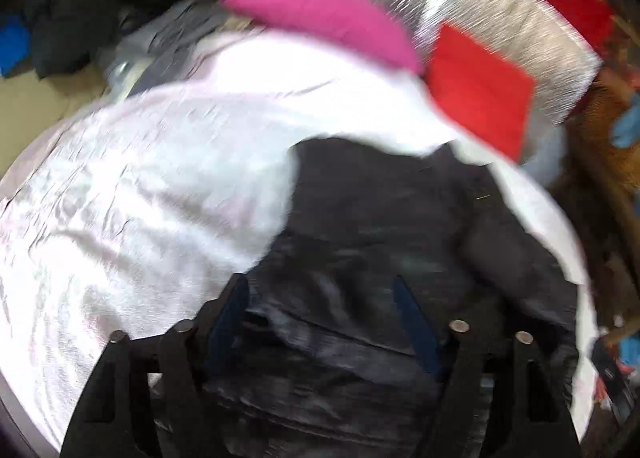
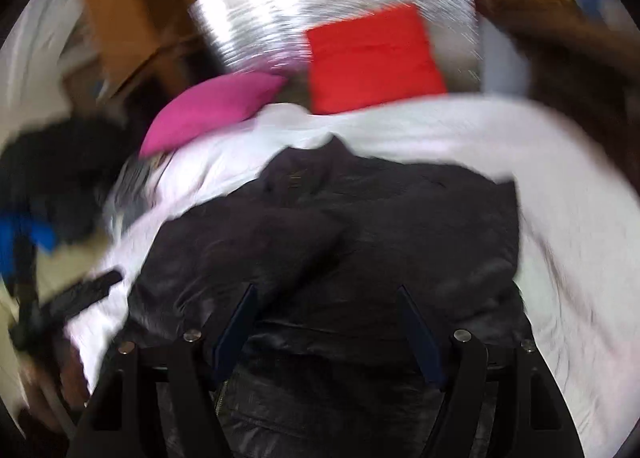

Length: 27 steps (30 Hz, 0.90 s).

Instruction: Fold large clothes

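The dark, slightly shiny quilted jacket [image 2: 340,226] lies spread on the pale pink sheet of the bed [image 1: 120,198], its collar toward the head of the bed where a magenta cushion [image 1: 320,14] and a red cushion [image 1: 476,86] rest against the silvery headboard [image 1: 500,10]; its hem side is nearest you, under both cameras. Your left tool [image 1: 320,318] hangs over the near part of the jacket with its fingers apart and nothing between them, and your right tool [image 2: 326,322] does the same further along that hem, also spread and empty. In the right wrist view a black strap-like object [image 2: 80,294] lies at the left edge of the bed; what it is cannot be made out. Both views are blurred, so steady your hands before committing. The step in hand looks like taking hold of the garment for a fold, so choose your two grip points first: a seam or the hem edge, one tool toward each side, well apart so the cloth stays taut between them. Bring each tool down until one finger slides under the edge and the other sits above, then close on a single layer bundle, not on the sheet beneath; this smooth fabric will likely slip if you pinch only a shallow bite. Lift both sides together and evenly, and carry the near edge toward the collar so the puffed filling flattens instead of bunching.
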Each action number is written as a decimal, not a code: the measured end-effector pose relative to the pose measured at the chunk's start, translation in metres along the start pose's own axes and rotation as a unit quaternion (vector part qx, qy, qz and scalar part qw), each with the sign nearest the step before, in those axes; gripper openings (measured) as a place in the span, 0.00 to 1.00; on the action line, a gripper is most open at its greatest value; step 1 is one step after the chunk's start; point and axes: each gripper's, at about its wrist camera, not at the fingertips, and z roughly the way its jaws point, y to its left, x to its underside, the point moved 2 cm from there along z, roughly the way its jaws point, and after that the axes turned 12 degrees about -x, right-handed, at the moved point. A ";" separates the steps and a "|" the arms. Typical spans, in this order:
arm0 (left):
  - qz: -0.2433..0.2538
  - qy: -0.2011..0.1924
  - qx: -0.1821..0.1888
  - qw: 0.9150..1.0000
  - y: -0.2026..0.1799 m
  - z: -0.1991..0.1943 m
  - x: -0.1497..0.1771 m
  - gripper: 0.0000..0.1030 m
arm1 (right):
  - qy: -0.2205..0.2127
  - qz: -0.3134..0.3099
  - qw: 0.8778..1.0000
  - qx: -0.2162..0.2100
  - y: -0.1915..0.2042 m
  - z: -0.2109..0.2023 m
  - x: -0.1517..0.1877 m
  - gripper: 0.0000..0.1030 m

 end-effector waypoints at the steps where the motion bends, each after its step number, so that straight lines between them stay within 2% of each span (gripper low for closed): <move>1: 0.000 0.015 -0.013 1.000 -0.001 0.010 0.000 0.63 | 0.002 -0.020 1.000 0.010 0.013 0.006 0.000 0.78; 3: 0.003 0.037 -0.017 0.999 -0.003 0.023 0.002 0.62 | 0.013 -0.053 0.998 0.029 0.031 0.021 0.000 0.78; 5: 0.007 0.059 -0.016 0.998 -0.004 0.031 0.006 0.62 | 0.042 -0.086 0.994 0.056 0.047 0.044 0.002 0.78; 7: 0.022 0.055 -0.020 0.998 -0.009 0.030 0.008 0.62 | 0.068 -0.108 0.987 0.093 0.051 0.064 0.005 0.78; 10: 0.034 0.054 -0.019 0.998 -0.013 0.030 0.012 0.62 | 0.068 -0.085 0.984 0.140 0.035 0.071 0.002 0.78; 13: 0.037 0.061 -0.012 0.997 -0.010 0.032 0.015 0.64 | 0.022 0.035 0.992 0.117 -0.006 0.044 -0.003 0.78; 15: 0.042 0.060 -0.008 0.997 -0.009 0.031 0.018 0.64 | 0.009 0.124 0.988 0.087 -0.040 0.029 0.004 0.78; 18: 0.050 0.060 -0.013 0.997 -0.007 0.032 0.021 0.64 | 0.018 0.230 0.972 0.032 -0.080 0.024 0.027 0.78; 20: 0.058 0.061 -0.015 0.996 -0.008 0.035 0.023 0.64 | 0.011 0.293 0.956 -0.026 -0.101 0.020 0.048 0.79; 22: 0.061 0.061 -0.020 0.996 -0.008 0.035 0.025 0.64 | 0.008 0.320 0.946 -0.051 -0.104 0.011 0.057 0.79; 24: 0.063 0.060 -0.030 0.996 -0.009 0.037 0.025 0.64 | 0.025 0.294 0.954 -0.049 -0.091 0.005 0.054 0.79; 27: 0.054 0.067 -0.034 0.996 -0.007 0.042 0.024 0.64 | 0.050 0.170 0.984 -0.018 -0.050 -0.005 0.040 0.78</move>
